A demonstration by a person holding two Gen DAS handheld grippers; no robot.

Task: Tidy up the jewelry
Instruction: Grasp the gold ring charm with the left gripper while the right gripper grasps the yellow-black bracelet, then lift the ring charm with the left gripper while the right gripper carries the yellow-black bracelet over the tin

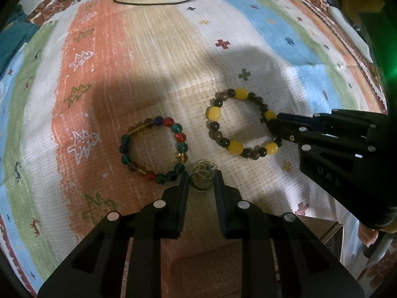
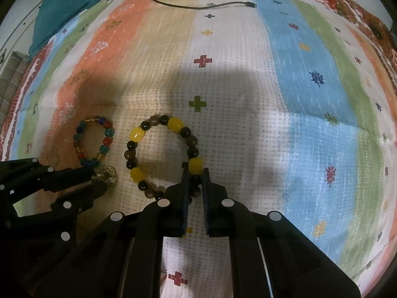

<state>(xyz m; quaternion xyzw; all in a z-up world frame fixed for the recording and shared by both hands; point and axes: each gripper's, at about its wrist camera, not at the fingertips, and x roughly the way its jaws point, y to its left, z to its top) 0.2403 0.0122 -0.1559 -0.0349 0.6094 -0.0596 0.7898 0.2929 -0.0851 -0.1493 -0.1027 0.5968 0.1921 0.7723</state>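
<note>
Both grippers grip jewelry on the striped cloth [image 2: 248,79].
Left gripper [image 1: 201,175], lower centre, is nearly closed around the small metal rings [image 1: 202,177]; right gripper [image 2: 194,173] is clamped on the yellow-and-dark bead bracelet [image 2: 161,154]. Multicoloured bracelet [image 1: 153,149] lies untouched at centre-left. Nothing looks sorted yet; no jewelry holder shows, and the rings' pad contact is unclear.

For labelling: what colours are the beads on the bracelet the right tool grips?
Yellow, black and smoky brown bracelet; clearest in the right wrist view.
</note>
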